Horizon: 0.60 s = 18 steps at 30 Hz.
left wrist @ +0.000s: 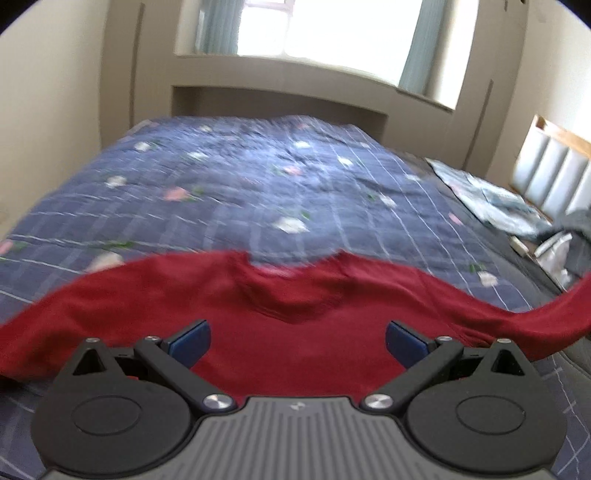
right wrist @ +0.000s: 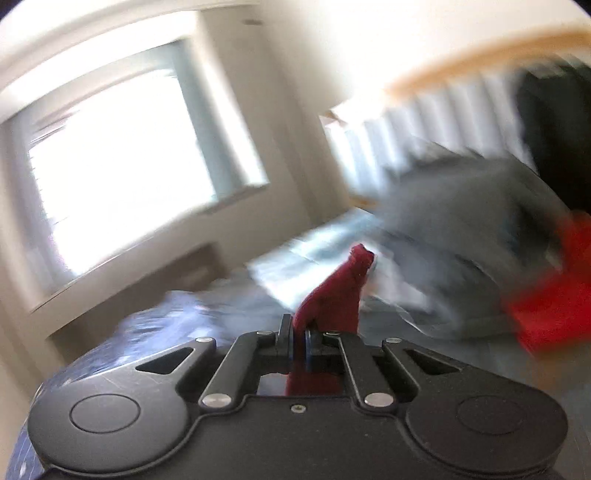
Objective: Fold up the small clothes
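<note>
A dark red long-sleeved top (left wrist: 288, 325) lies spread on the blue quilted bed (left wrist: 258, 184), collar away from me. My left gripper (left wrist: 297, 341) is open and hovers over the chest of the top, its blue pads (left wrist: 192, 339) wide apart, holding nothing. The top's right sleeve (left wrist: 554, 317) is lifted off the bed towards the right edge. In the blurred right wrist view my right gripper (right wrist: 300, 339) is shut on that red sleeve (right wrist: 332, 299), which sticks up between the fingers.
A crumpled light blue cloth (left wrist: 491, 195) and a grey and white heap (left wrist: 565, 240) lie at the bed's right side by a padded headboard (left wrist: 554, 173). In the right wrist view a grey garment (right wrist: 461, 240) and something bright red (right wrist: 554, 295) lie beyond. A window (left wrist: 332, 29) is behind the bed.
</note>
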{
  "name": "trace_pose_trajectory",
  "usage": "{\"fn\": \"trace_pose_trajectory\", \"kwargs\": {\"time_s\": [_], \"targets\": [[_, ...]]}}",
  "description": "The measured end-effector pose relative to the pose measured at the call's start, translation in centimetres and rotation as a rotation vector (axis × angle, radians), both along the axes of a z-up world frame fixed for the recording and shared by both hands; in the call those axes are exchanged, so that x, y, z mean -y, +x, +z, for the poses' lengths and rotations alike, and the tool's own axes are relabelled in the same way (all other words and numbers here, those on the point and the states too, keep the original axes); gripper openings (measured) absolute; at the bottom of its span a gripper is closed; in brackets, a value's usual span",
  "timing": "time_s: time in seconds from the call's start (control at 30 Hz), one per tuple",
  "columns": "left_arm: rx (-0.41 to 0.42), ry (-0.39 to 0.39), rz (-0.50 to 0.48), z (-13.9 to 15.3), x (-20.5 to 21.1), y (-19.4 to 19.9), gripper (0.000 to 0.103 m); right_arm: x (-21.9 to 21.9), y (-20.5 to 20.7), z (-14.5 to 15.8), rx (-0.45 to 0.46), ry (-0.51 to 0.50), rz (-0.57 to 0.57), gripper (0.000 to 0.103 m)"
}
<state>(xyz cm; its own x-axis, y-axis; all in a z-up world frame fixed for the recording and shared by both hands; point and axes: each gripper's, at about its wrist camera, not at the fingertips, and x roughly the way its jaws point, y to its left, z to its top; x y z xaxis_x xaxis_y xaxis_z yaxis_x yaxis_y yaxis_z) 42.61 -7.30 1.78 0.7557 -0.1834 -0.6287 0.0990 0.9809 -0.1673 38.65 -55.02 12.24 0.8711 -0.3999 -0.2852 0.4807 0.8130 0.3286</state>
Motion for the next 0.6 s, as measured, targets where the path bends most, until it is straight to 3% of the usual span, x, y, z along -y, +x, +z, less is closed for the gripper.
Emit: {"fn": "trace_pose_trajectory", "kwargs": {"time_s": [0.1,0.23,0.43,0.6], "targets": [[0.022,-0.005,0.048,1.0,-3.1,-0.5,0.103,-4.6,4.1,3.5,0.012,-0.145,0.143,0.005],[0.036,-0.021,0.126,1.8,-7.3,-1.3,0.103,-12.4,7.4,5.2,0.023,-0.289,0.350,0.005],[0.053,-0.025,0.229,2.3,-13.1,-2.7,0.103,-25.1,8.6,3.1,0.012,-0.445,0.663,0.005],[0.040,-0.021,0.298,1.6,-16.8,-3.8,0.103,-33.5,8.3,-1.9,-0.064,-0.541,0.864,0.005]]}}
